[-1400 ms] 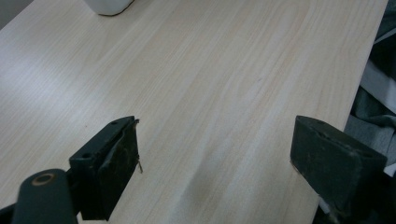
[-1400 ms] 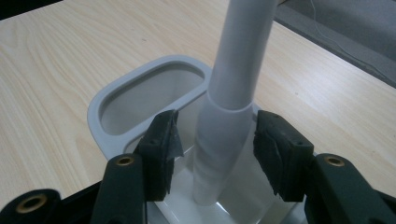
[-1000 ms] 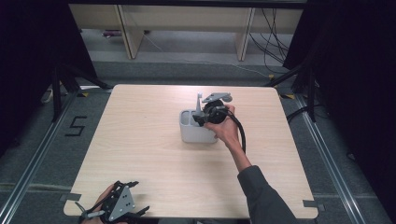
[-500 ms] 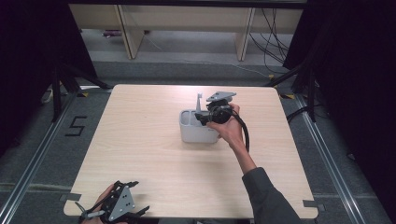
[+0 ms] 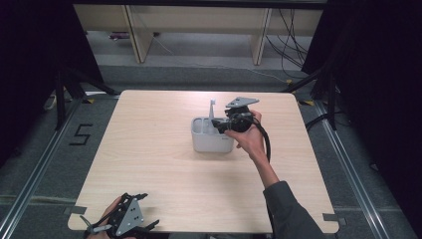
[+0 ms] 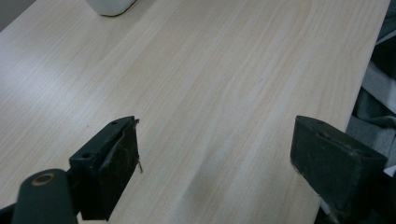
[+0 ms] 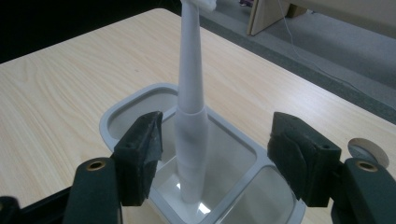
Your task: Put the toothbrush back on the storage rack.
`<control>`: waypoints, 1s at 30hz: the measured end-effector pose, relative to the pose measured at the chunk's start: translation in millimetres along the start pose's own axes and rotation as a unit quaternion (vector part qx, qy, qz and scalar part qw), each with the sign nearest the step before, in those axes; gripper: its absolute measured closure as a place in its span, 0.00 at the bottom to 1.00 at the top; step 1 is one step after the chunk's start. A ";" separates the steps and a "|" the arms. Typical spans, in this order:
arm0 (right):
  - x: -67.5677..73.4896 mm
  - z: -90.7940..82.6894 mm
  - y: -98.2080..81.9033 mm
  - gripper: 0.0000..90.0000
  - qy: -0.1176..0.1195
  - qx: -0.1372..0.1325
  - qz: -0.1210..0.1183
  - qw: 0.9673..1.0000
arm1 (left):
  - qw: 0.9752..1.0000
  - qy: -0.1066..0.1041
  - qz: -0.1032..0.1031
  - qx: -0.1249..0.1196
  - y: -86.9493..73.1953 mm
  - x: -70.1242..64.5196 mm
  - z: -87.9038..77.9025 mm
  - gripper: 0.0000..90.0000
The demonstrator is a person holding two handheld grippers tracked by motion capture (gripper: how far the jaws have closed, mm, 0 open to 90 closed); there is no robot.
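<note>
A white holder [image 5: 211, 143] with several compartments stands on the table a little behind its middle. A white toothbrush [image 5: 212, 106] stands upright in one compartment. My right gripper [image 5: 218, 124] hovers over the holder's right side and is open. In the right gripper view the toothbrush [image 7: 190, 116] rises between the spread fingers [image 7: 140, 154] and touches neither; the holder's rim [image 7: 122, 115] lies just below. My left gripper [image 5: 146, 211] rests open at the table's front left corner, and between its jaws [image 6: 215, 158] there is only bare wood.
The wooden table [image 5: 149, 149] has its front edge beside my left hand. A small white round disc [image 7: 367, 152] lies on the table past the holder. Wooden shelving legs [image 5: 134, 35] and cables [image 5: 293, 45] are on the floor behind the table.
The right hand has shifted only slightly over the holder. The toothbrush, the holder and the left gripper have stayed where they were.
</note>
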State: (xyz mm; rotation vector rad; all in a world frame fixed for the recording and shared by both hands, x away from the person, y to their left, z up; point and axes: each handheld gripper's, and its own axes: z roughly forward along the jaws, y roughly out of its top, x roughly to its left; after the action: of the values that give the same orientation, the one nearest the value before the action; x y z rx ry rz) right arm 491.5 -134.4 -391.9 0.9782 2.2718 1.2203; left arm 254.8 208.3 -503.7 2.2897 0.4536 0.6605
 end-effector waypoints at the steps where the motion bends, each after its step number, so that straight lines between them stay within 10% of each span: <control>1: -0.5 -1.9 -0.2 0.39 0.000 0.001 -0.002 1.000 | 1.000 -0.001 0.001 0.000 -0.1 0.0 -0.1 0.17; 30: 10.9 -36.2 -24.2 0.33 0.002 -0.032 -0.011 0.999 | 1.000 -0.004 -0.002 -0.003 -0.2 -1.0 0.6 0.17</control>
State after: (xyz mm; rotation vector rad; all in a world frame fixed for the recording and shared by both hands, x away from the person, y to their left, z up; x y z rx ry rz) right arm 452.3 -156.3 -392.3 0.9259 2.2261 1.2793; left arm 254.3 207.6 -504.5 2.2845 0.4525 0.6482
